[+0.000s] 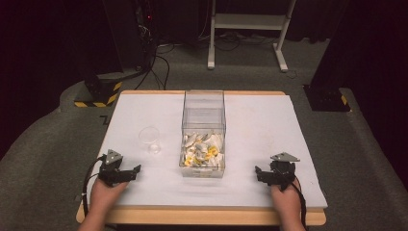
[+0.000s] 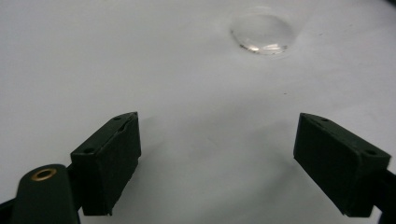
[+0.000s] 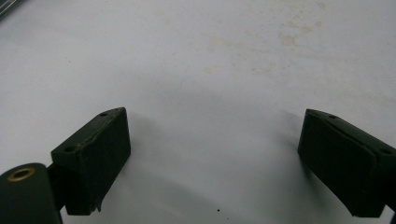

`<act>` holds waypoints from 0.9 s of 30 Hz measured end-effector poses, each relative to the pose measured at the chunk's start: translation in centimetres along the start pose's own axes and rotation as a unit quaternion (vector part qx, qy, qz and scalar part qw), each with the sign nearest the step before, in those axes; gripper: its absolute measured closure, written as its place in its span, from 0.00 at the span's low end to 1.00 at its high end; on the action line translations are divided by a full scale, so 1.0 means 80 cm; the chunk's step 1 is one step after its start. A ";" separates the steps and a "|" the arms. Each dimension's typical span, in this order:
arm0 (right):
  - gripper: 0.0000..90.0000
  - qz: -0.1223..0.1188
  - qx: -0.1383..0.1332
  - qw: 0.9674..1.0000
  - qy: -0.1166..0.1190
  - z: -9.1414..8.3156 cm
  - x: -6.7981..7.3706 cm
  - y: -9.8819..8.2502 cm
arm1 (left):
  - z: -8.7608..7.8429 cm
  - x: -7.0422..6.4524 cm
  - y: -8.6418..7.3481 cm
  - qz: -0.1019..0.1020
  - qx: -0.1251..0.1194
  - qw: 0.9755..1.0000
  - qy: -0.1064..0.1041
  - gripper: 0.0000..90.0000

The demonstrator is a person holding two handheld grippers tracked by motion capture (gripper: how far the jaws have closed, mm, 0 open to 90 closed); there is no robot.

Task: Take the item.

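A clear plastic box (image 1: 203,130) stands in the middle of the white table (image 1: 269,125), holding several white and yellow pieces (image 1: 202,150). A small clear cup (image 1: 150,139) sits left of the box and shows at the top of the left gripper view as a cup (image 2: 264,32). My left gripper (image 1: 136,169) rests near the front left of the table, jaws wide apart with nothing between them (image 2: 217,158). My right gripper (image 1: 258,171) rests near the front right, also open over bare tabletop (image 3: 215,158).
The wooden table edge (image 1: 202,215) runs along the front. Behind the table are a white stand (image 1: 248,29), cables on the carpet (image 1: 159,62) and dark equipment. Faint yellowish stains (image 3: 280,37) mark the table surface ahead of the right gripper.
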State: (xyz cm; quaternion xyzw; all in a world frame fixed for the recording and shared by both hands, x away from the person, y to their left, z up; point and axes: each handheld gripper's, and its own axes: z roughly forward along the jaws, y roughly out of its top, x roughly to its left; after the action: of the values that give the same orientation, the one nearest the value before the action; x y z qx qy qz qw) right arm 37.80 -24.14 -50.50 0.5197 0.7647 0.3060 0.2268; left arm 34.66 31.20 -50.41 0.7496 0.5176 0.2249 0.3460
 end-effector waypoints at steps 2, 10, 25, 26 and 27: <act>0.10 0.000 0.000 1.000 0.000 0.000 0.000 0.000 | -0.003 -0.002 0.001 0.003 -0.005 1.000 -0.004 0.17; 0.10 0.000 0.000 1.000 0.000 0.000 0.000 0.000 | -0.010 -0.009 0.003 0.010 -0.019 1.000 -0.012 0.17; 0.10 0.000 0.000 1.000 0.000 0.000 0.000 0.000 | -0.012 -0.016 0.005 0.019 -0.030 0.999 -0.037 0.19; 0.10 0.000 0.000 1.000 0.000 0.000 0.000 0.000 | -0.012 -0.017 0.006 0.020 -0.030 0.999 -0.040 0.19; 0.10 0.000 0.000 1.000 0.000 0.000 0.000 0.000 | -0.012 -0.018 0.006 0.017 -0.031 0.999 -0.042 0.19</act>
State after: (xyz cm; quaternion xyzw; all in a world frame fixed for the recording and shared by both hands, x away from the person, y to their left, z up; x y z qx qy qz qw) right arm 37.79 -24.14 -50.50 0.5195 0.7648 0.3061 0.2269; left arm 33.74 30.00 -49.40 0.7558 0.4830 0.2149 0.3863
